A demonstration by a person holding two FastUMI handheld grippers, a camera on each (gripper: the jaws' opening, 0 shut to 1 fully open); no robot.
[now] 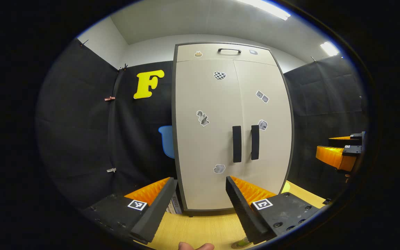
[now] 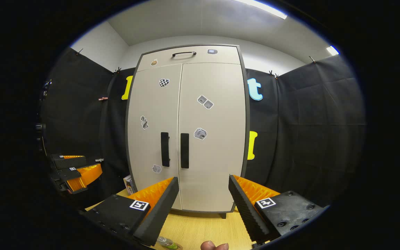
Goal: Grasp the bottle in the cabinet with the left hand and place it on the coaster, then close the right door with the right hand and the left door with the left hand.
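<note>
A tall beige cabinet (image 1: pixel 207 139) (image 2: pixel 189 132) stands on the wooden table with both doors shut. The left door handle (image 1: pixel 236 144) (image 2: pixel 165 149) and the right door handle (image 1: pixel 255 142) (image 2: pixel 184 150) sit side by side. My left gripper (image 1: pixel 201 180) is open, in front of the left door's lower part and apart from it. My right gripper (image 2: pixel 203 178) is open before the right door, also apart from it. A small clear and green object (image 2: pixel 167 243) (image 1: pixel 240 244) peeks in at the bottom edge; I cannot tell whether it is the bottle.
The wooden table (image 1: pixel 203 229) (image 2: pixel 200 229) runs up to the cabinet's foot. A small box (image 1: pixel 175 205) (image 2: pixel 128 184) stands by the cabinet's left base. The right gripper (image 1: pixel 323 147) and the left gripper (image 2: pixel 94 164) each hover off to one side. Black cloth walls surround the booth.
</note>
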